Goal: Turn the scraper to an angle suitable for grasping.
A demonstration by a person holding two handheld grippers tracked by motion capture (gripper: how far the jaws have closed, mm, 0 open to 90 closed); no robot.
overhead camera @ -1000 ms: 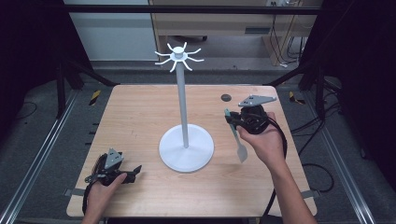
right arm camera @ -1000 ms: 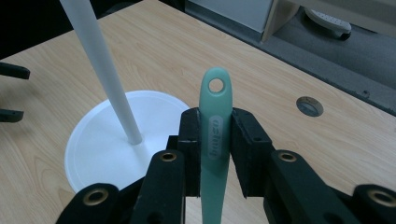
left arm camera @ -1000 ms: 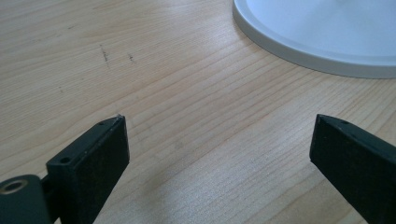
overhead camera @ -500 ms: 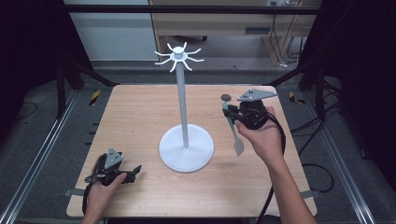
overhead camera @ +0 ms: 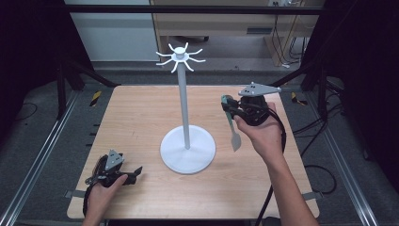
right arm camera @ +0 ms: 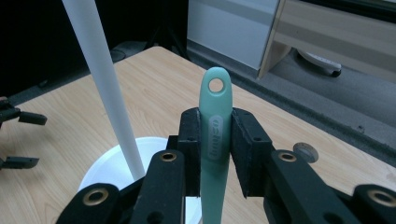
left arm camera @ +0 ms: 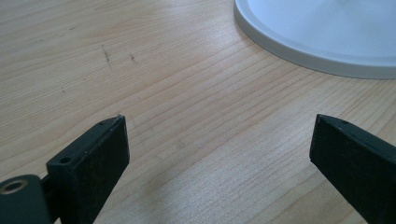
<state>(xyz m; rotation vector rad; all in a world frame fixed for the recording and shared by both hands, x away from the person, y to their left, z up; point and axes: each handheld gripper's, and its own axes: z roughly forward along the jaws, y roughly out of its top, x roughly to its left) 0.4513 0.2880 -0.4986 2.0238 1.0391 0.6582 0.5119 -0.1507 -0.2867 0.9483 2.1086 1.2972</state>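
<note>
Spatula [right arm camera: 215, 126] clamped in our right tool [overhead camera: 229, 107], eyelet up for the stand [overhead camera: 184, 113]'s hooks; left tool [left arm camera: 219, 154] rests wide beside its base.

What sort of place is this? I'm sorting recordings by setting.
Probably a lab or workshop recording station, not a home: a light wooden table sits inside a black metal frame, loose cables trail over the grey floor, and a person works with handheld grippers.

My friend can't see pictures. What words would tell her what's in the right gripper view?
The right gripper is shut on a mint-green utensil handle, its hanging hole pointing up. To its left a white stand's pole rises from a round base on the wooden table.
</note>
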